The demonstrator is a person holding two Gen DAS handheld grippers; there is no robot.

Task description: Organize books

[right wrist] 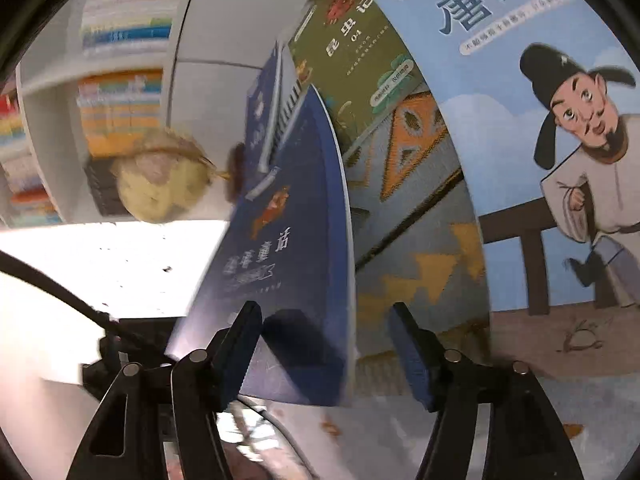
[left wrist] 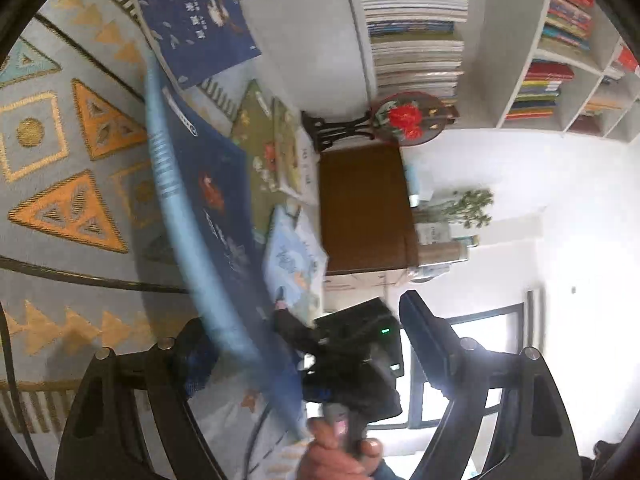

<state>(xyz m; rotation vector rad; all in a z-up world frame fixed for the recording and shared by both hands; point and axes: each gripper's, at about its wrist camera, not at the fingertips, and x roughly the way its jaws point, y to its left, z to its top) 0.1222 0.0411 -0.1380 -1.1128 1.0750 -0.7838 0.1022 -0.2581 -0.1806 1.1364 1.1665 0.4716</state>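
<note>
Covering the floor is a grey rug (left wrist: 72, 184) woven with orange triangles and gold diamonds, and books lie scattered across it. Behind stands a white bookcase (left wrist: 516, 52) with cubbies packed full of colourful spines, beside a white wall. A brown box (left wrist: 364, 208) sits at the foot of it, with a round embroidered fan (left wrist: 404, 120) on a dark stand, red flowers stitched on it.

On the rug lie a second navy book (left wrist: 192, 20), a green insect book (right wrist: 360, 52) and a large pale-blue poetry book (right wrist: 540, 140) showing a cartoon scholar in a black hat (this one fills much of the right wrist view).

Standing tilted on edge between the two tools is the dark blue book (right wrist: 288, 248), its light spine (left wrist: 168, 184) sweeping across the left wrist view and hiding part of the rug. The right gripper (right wrist: 324, 344) has its jaws spread; the book's lower corner sits in the gap, close against the left finger (right wrist: 236, 344), while the other pad is clear of it. The left gripper (left wrist: 304, 352) is also spread wide, with the book's edge passing between its fingers, though blur keeps me from telling whether anything touches. A bare hand (left wrist: 340, 456) grips the other tool's handle there.
</note>
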